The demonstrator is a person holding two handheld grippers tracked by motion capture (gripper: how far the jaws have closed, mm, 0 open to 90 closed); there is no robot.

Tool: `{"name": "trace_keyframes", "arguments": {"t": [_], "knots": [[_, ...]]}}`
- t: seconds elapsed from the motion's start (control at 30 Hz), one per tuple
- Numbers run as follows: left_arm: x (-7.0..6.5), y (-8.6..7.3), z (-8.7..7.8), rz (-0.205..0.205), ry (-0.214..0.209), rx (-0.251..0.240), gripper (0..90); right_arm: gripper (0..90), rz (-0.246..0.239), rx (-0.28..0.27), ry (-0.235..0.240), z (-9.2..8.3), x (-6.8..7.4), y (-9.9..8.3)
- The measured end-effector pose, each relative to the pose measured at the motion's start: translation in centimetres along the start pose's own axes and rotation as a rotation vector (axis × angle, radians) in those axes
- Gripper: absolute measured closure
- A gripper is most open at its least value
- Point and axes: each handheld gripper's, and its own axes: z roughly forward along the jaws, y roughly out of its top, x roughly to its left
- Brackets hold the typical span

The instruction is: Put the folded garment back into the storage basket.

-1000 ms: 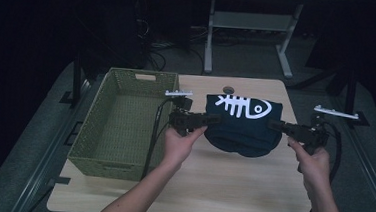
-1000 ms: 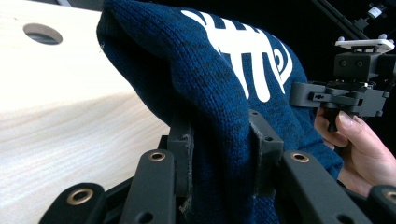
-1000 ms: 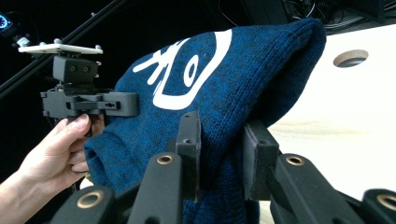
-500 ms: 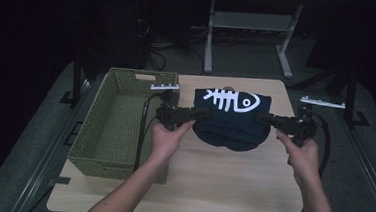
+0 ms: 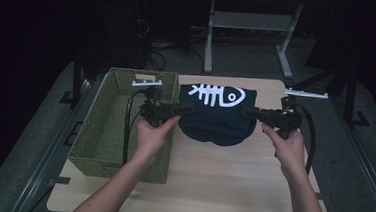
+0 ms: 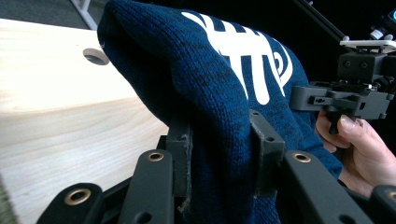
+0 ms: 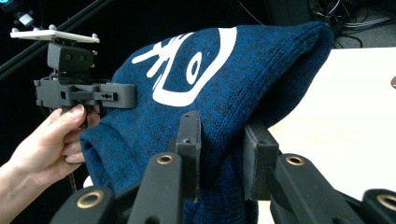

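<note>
A dark blue knitted garment (image 5: 216,114) with a white fish-skeleton print hangs folded between my two grippers, lifted off the table. My left gripper (image 5: 190,108) is shut on its left edge, beside the basket's right wall. My right gripper (image 5: 248,111) is shut on its right edge. In the left gripper view the knit (image 6: 219,102) is pinched between the pads, with the other gripper (image 6: 343,95) and a hand beyond it. The right gripper view shows the same fabric (image 7: 219,88) clamped between its jaws, and the left gripper (image 7: 84,91) at the far side.
A green woven basket (image 5: 105,125) stands on the left part of the light wooden table (image 5: 220,183). The table has a small hole (image 6: 95,56) near the far edge. Metal frame legs and cables lie on the dark floor behind.
Both grippers have carried the garment to the left, toward the basket, and lifted it slightly. The grip on each edge is unchanged.
</note>
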Motion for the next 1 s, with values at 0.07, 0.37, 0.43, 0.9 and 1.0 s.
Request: {"name": "trace_keyframes", "arguments": {"t": [0.07, 0.37, 0.43, 0.9, 1.0], "knots": [[0.1, 0.1, -0.2, 0.001, 0.003, -0.002, 65.9, 71.5, -0.005, 0.005, 0.002, 0.2, 0.1, 0.1], [0.8, 0.6, -2.2, 0.007, 0.024, -0.008, 66.0, 71.5, -0.021, 0.023, 0.019, 2.2, 1.2, 0.7], [0.9, 0.6, -2.5, 0.005, 0.026, -0.013, 66.0, 71.5, -0.020, 0.025, 0.020, 2.4, 1.3, 0.8], [2.2, 0.7, -4.7, -0.018, 0.052, -0.047, 66.0, 71.5, -0.034, 0.050, 0.037, 5.2, 2.6, 1.4], [2.4, 0.8, -5.1, -0.025, 0.055, -0.053, 66.0, 71.5, -0.043, 0.056, 0.037, 5.7, 2.8, 1.7]]}}
